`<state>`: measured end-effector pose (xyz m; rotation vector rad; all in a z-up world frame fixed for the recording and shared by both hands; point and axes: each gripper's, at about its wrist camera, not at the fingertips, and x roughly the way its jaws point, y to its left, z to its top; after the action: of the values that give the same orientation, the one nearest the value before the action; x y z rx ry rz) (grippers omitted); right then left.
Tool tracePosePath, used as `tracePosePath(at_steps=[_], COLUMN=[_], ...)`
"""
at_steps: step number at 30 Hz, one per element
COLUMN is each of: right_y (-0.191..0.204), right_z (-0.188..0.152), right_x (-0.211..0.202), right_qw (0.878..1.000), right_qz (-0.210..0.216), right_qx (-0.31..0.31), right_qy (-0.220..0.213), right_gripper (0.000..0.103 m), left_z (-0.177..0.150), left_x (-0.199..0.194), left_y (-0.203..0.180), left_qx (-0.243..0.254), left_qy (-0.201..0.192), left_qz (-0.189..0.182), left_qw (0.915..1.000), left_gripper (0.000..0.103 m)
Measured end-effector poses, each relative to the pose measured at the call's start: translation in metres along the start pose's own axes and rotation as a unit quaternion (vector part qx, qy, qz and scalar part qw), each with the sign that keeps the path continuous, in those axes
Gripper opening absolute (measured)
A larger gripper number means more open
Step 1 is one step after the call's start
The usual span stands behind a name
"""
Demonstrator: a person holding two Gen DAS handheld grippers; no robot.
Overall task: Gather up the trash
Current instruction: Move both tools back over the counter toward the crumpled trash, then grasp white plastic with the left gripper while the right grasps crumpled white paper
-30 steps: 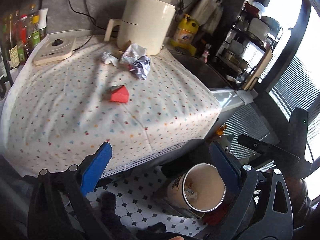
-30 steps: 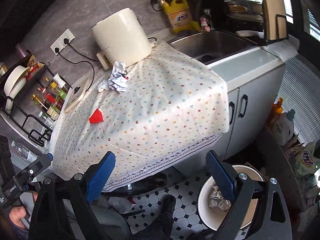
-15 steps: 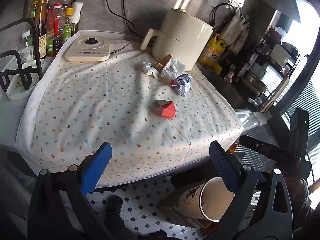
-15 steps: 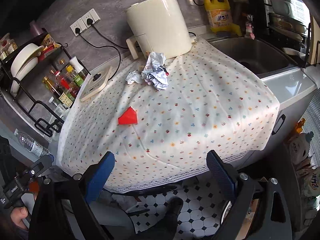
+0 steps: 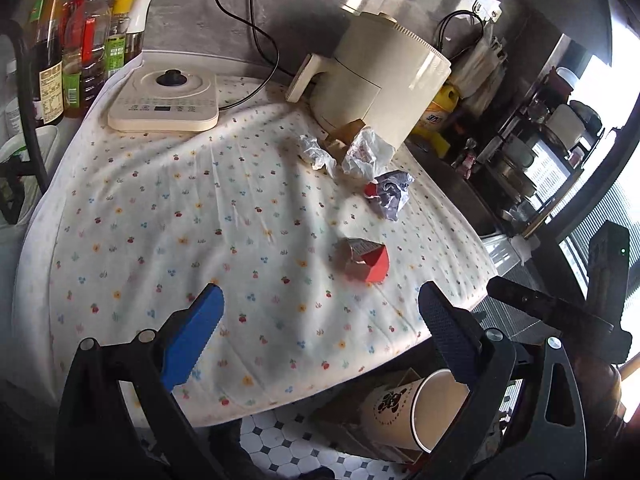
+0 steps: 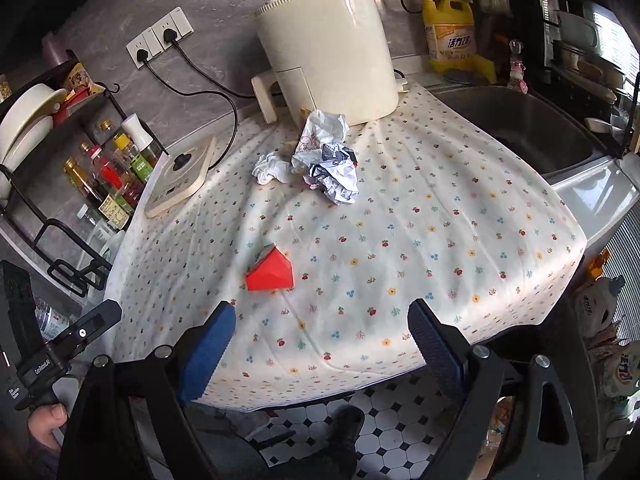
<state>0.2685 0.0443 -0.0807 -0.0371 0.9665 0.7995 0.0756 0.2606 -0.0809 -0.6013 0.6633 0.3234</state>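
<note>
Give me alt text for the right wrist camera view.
An open, empty hand-held gripper points at a floral tablecloth holding a red carton scrap and crumpled wrappers beside a cream air fryer. A sink lies to the right.

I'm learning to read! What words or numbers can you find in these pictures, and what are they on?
"CamRobot.AI", roughly: small white print on the black handle at the lower left of the right wrist view.
Yellow soap bottle: big blue Chinese characters on the label, too blurred to read surely.
Sauce bottles: labels too small.
Paper cup: a dark round emblem, unreadable.
Red carton: no readable print.
</note>
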Motion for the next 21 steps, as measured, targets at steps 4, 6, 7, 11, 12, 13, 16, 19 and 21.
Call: tracePosePath(at_steps=[4,6,7,11,12,13,16,19,21], right_y=[0.005,0.006,0.005,0.004,0.004,0.004,0.001,-0.002,-0.005], right_z=[0.015,0.023,0.027,0.043,0.046,0.05,0.058,0.064,0.068], right_x=[0.015,0.023,0.026,0.037,0.039,0.041,0.047,0.053,0.058], right_qw=[1.0,0.999,0.999,0.998,0.998,0.997,0.996,0.995,0.994], right_qz=[-0.014,-0.02,-0.024,-0.038,-0.042,-0.044,-0.053,-0.063,-0.068], right_qx=[0.013,0.023,0.028,0.046,0.049,0.052,0.062,0.07,0.076], right_qy=[-0.008,-0.012,-0.014,-0.025,-0.028,-0.03,-0.033,-0.032,-0.032], right_gripper=[0.081,0.081,0.08,0.08,0.08,0.08,0.08,0.08,0.08], left_z=[0.024,0.036,0.043,0.065,0.071,0.076,0.09,0.101,0.107], left_x=[0.021,0.032,0.038,0.062,0.068,0.073,0.089,0.103,0.113], left_y=[0.012,0.015,0.016,0.019,0.019,0.02,0.019,0.017,0.017], left_qx=[0.01,0.019,0.024,0.042,0.047,0.05,0.057,0.062,0.065], left_qy=[0.005,0.007,0.009,0.017,0.019,0.021,0.026,0.03,0.033], left_qz=[-0.018,-0.027,-0.032,-0.048,-0.052,-0.055,-0.065,-0.074,-0.076], left_qw=[0.9998,0.9994,0.9992,0.9978,0.9974,0.997,0.9959,0.9949,0.9945], left_gripper=[0.097,0.097,0.097,0.097,0.096,0.096,0.096,0.094,0.088])
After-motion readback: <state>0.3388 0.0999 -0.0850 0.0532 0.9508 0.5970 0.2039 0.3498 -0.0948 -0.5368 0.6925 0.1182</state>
